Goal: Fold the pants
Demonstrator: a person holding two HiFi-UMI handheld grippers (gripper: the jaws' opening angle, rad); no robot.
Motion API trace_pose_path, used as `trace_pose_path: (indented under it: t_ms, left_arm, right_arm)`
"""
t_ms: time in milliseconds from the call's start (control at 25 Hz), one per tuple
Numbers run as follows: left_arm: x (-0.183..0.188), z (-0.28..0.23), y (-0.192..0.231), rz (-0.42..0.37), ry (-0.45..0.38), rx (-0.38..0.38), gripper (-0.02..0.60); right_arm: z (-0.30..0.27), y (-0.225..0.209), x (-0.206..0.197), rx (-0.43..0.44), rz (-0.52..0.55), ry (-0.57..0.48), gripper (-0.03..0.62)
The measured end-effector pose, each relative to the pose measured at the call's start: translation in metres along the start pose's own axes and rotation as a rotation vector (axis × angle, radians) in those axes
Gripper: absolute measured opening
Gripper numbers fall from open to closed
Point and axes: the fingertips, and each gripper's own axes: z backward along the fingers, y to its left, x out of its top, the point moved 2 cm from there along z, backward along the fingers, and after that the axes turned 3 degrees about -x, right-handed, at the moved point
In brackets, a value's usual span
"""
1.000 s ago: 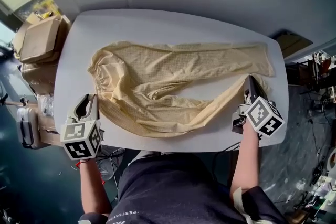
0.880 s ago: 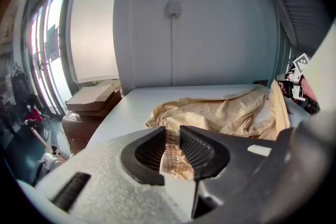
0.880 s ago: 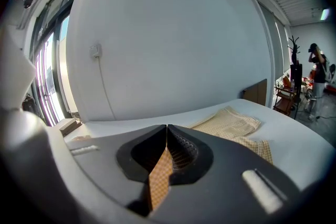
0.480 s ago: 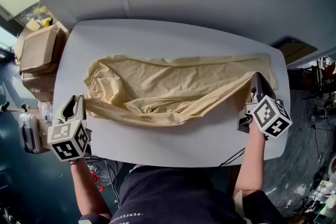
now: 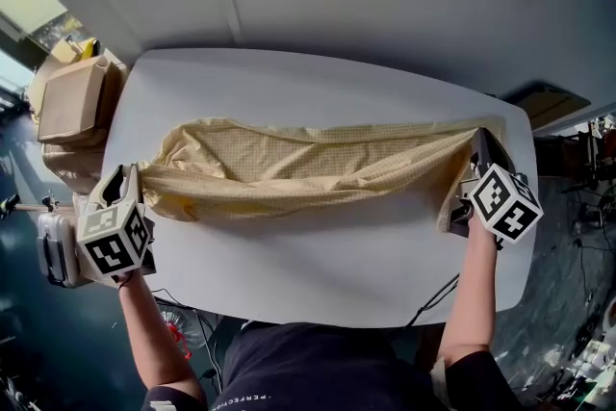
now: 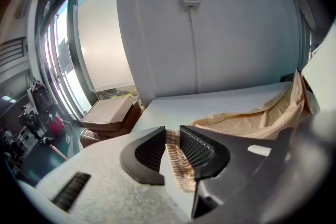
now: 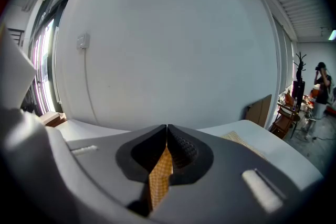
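White rounded table (image 5: 318,265), pale yellow pants (image 5: 308,164) stretched across it

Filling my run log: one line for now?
left tongs: shut on pants | right tongs: shut on pants | pants: stretched over table

This is looking like a lab or workshop; cardboard boxes (image 5: 72,96) are piling at nine o'clock; cables (image 5: 431,301) are trailing beneath the tabletop (image 5: 318,72).

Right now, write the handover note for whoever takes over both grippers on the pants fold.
Left gripper: shut on the waist end of the pants, at the table's left edge.
Right gripper: shut on the cuff end, at the right edge.
Pants: stretched taut between them across the table, narrowed to one long band.
Done: lengthwise fold looks made.
To do: lay it flat, then fold end to end.
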Motion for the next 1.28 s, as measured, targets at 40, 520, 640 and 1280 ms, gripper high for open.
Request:
trace_pose_path:
  t_ms: [40, 520, 640, 1280]
  left_arm:
    - [0.001, -0.005, 0.002, 0.000, 0.004, 0.005, 0.086]
    - [-0.004, -0.075, 0.016, 0.012, 0.086, 0.032, 0.088]
    - [-0.009, -0.087, 0.014, 0.026, 0.108, 0.016, 0.091]
    - [-0.017, -0.071, 0.015, 0.040, 0.086, -0.066, 0.212]
  right_arm:
    - [-0.006, -0.001, 0.000, -0.003, 0.002, 0.006, 0.009]
    - [-0.078, -0.013, -0.046, -0.036, 0.008, 0.162, 0.011]
    - [-0.086, -0.013, -0.058, -0.045, 0.030, 0.198, 0.011]
    - [-0.068, -0.012, -0.053, -0.009, 0.027, 0.190, 0.091]
